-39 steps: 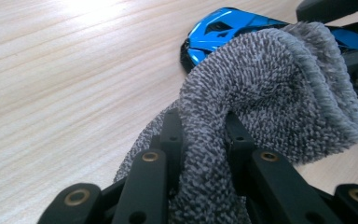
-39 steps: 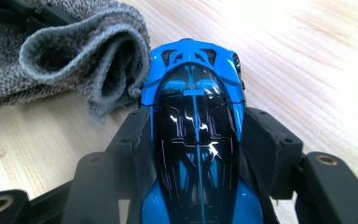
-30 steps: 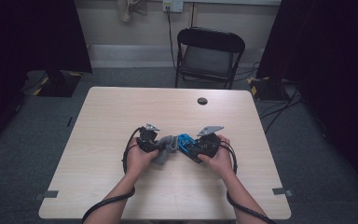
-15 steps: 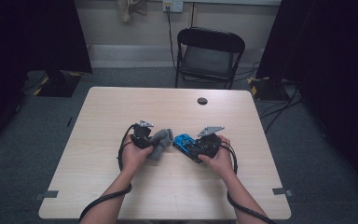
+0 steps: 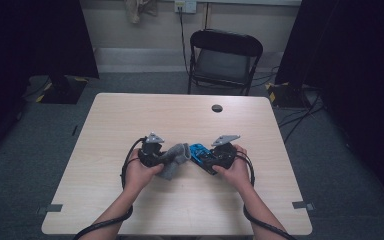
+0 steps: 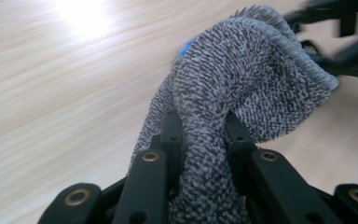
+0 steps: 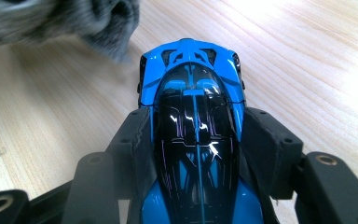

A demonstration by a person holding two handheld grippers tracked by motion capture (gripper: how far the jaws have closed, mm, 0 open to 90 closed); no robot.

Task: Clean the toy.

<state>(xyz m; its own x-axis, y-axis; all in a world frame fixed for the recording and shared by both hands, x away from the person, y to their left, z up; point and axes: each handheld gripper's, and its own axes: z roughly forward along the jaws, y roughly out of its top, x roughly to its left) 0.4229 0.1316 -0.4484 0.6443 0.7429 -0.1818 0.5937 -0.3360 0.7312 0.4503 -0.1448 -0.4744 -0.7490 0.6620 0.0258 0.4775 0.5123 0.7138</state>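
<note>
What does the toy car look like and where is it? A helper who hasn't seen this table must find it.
On the wooden table, look near the front edge, where two hands hold black grippers. The car sits clamped between the jaws of the right gripper, beside a grey cloth held by the left gripper. It is the sole glossy thing there: bright blue body, black roof.

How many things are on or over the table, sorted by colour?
Grey: 1, the cloth
Blue and black: 1, the toy car
Black: 1, the small round thing near the table's far edge
Total: 3
</note>
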